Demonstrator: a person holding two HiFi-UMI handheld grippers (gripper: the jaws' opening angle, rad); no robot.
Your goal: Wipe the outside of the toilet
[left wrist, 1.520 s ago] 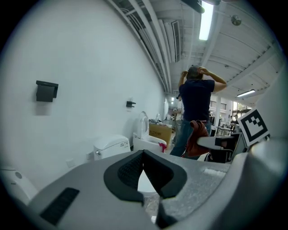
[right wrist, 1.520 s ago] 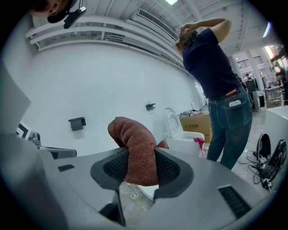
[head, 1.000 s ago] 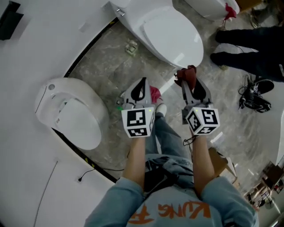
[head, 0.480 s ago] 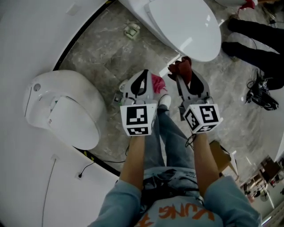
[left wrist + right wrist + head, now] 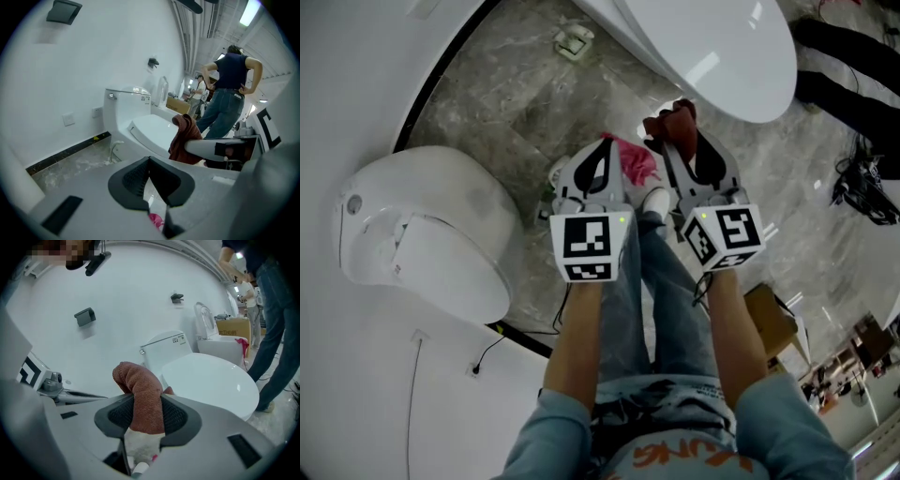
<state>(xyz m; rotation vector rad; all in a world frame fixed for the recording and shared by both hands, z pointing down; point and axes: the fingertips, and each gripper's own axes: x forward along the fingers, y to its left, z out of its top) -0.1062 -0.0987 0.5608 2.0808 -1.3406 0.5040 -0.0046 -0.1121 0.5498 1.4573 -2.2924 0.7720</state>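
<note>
Looking steeply down, we hold both tools over our own legs, side by side, close but apart. Our right gripper (image 5: 679, 142) is clamped on a reddish-brown cloth (image 5: 672, 120), which bulges out of the jaws in a folded hump. The right gripper view shows both pads pressed into its sides. The cloth's tip sits just beside the rounded front rim of the toilet (image 5: 712, 47), whose lid is down; we cannot tell whether the two touch. Our left gripper (image 5: 598, 171) has its jaws brought together at the tips with nothing between them (a pink item (image 5: 635, 159) shows just past it, low by our feet).

As for room to move, grey marbled floor (image 5: 506, 103) lies open to the left of the toilet bowl. It is bounded by a dark skirting strip (image 5: 70, 151) at the foot of the curved white wall. A second toilet (image 5: 431, 234) stands against that curve on our left, well apart from the left gripper.

To the right of the bowl the floor is tighter. A bystander's dark legs (image 5: 853, 84) stand near the rim, and a tangle of black cables (image 5: 868, 197) lies on the floor nearer to us. A cardboard box (image 5: 769, 319) sits close by our right forearm.
</note>
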